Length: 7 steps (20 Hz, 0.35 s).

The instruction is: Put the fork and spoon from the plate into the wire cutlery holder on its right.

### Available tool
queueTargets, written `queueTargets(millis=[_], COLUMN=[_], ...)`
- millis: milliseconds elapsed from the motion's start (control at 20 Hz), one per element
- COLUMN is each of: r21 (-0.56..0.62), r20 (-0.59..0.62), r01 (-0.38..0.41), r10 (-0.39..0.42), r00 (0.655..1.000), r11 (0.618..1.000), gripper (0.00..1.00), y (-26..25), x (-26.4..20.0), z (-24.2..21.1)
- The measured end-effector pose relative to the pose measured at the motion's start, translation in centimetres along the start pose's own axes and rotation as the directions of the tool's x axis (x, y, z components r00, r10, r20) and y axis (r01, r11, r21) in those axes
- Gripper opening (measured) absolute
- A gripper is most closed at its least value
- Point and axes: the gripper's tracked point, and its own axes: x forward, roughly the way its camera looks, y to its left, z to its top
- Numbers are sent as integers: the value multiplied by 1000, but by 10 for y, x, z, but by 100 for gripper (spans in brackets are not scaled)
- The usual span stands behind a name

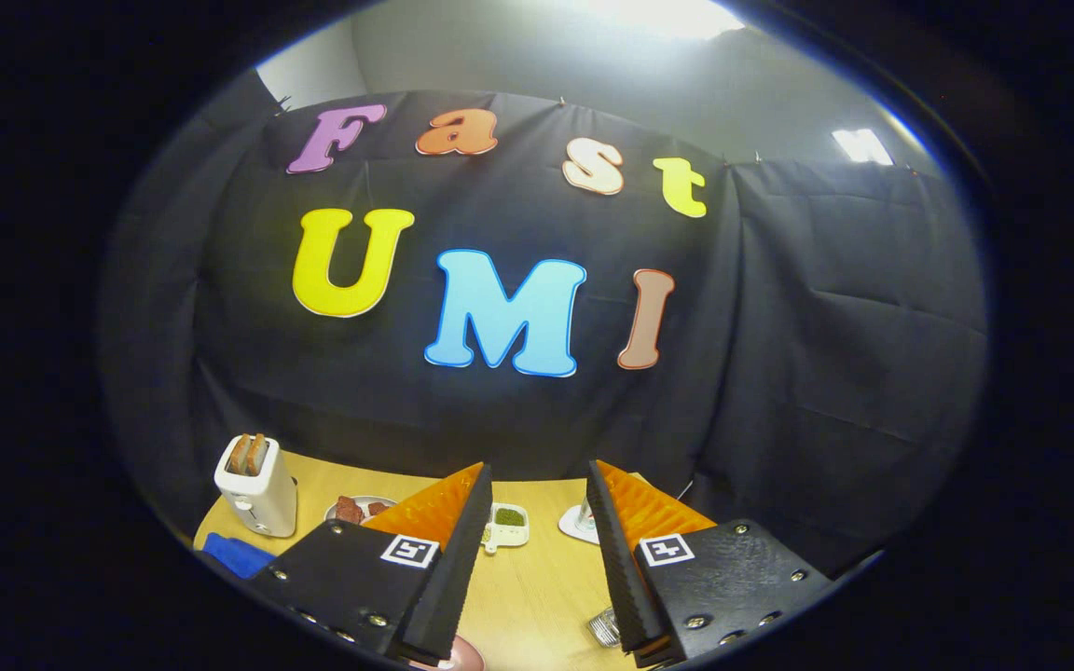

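Jaws (pixel 537 485) apart (empty) before dish (pixel 506 527) of green stuff.

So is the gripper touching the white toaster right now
Apart. The gripper view shows the open gripper raised above the table, with the white toaster well beyond and left of its fingers.

There is one gripper (pixel 537 485) with two fingers (pixel 448 550), spread apart and holding nothing. On the wooden table (pixel 523 596) stands one white toaster (pixel 257 489), and two slices of toast (pixel 248 454) stick out of it. One blue cloth (pixel 234 554) lies beside the toaster. There is one small plate (pixel 360 508) with brownish food pieces, one white dish (pixel 506 525) with something green, and one white plate (pixel 577 524) partly hidden by a finger.
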Motion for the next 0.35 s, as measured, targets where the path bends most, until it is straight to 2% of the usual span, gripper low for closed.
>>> queueTargets(millis=[350], r21=[21], r20=[43], r01=[-87], r10=[86], r00=[995], r11=[996], gripper=[64], y=[37], x=[-12], z=[20])
